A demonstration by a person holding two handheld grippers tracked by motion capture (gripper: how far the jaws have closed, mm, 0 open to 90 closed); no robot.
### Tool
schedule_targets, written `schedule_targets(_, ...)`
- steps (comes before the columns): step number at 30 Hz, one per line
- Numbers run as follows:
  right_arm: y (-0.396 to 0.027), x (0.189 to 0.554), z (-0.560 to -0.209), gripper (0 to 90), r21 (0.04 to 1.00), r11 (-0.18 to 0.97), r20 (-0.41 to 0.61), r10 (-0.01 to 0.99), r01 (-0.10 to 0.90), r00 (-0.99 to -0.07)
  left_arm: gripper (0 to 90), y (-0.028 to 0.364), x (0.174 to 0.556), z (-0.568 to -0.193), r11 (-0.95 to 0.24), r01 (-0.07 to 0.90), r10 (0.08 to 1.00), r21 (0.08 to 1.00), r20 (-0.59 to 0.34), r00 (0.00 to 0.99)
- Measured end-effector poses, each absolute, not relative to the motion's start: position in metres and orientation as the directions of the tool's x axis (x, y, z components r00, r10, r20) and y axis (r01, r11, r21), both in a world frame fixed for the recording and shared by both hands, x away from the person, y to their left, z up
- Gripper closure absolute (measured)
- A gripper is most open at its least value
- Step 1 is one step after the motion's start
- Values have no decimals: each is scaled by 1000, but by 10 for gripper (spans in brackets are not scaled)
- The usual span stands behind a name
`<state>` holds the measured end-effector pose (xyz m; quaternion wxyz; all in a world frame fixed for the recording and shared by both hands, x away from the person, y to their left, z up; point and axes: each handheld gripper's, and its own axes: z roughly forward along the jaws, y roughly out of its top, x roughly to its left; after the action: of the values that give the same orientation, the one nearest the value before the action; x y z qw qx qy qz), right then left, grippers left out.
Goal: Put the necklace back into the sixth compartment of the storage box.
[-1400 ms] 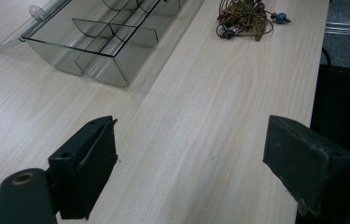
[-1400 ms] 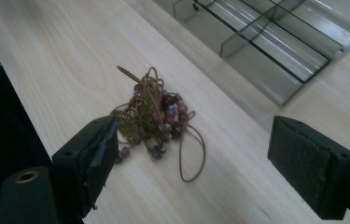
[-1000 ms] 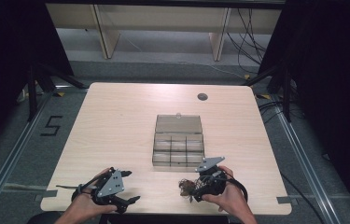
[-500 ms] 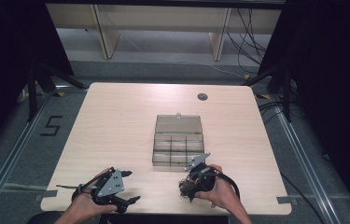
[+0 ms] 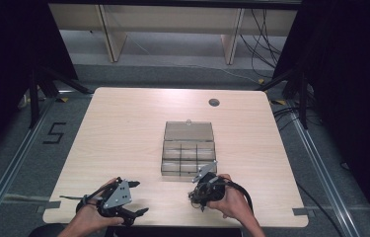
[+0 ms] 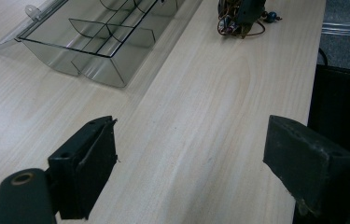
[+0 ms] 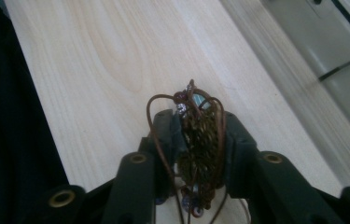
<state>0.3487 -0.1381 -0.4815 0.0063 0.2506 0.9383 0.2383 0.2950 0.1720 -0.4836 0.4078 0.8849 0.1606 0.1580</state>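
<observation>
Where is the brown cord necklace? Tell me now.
The brown cord necklace is pinched in the right gripper, near the table's front edge, just in front of the clear compartment box.

1. Pale wooden bench [image 5: 123, 128]: it lies under both the left tool [image 5: 137, 197] and the right tool [image 5: 196, 196].
2. Clear compartment box [image 5: 188, 158]: just beyond the right tool, its divided cells empty.
3. Box lid [image 5: 188, 131]: open, lying flat on the box's far side from the right tool.
4. Round dark hole [image 5: 214, 102]: in the bench, well beyond the right tool.
5. Floor mark "5" [image 5: 54, 133]: off the bench, beyond the left tool.
6. Black cables [image 5: 266, 54]: on the floor, far beyond the right tool.
</observation>
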Motion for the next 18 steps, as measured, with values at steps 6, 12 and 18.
schedule_targets(6,-133,349,-467,778,438,787,75,450,435,-890,166,171,296,-485,-604,160,423,781,144,895)
schedule_targets(12,-132,355,-437,779,425,818,53,404,387,-913,166,171,297,-485,-605,162,421,779,140,896)
schedule_targets(18,-132,364,-406,779,408,831,30,402,379,-915,166,171,297,-485,-606,157,418,780,144,897)
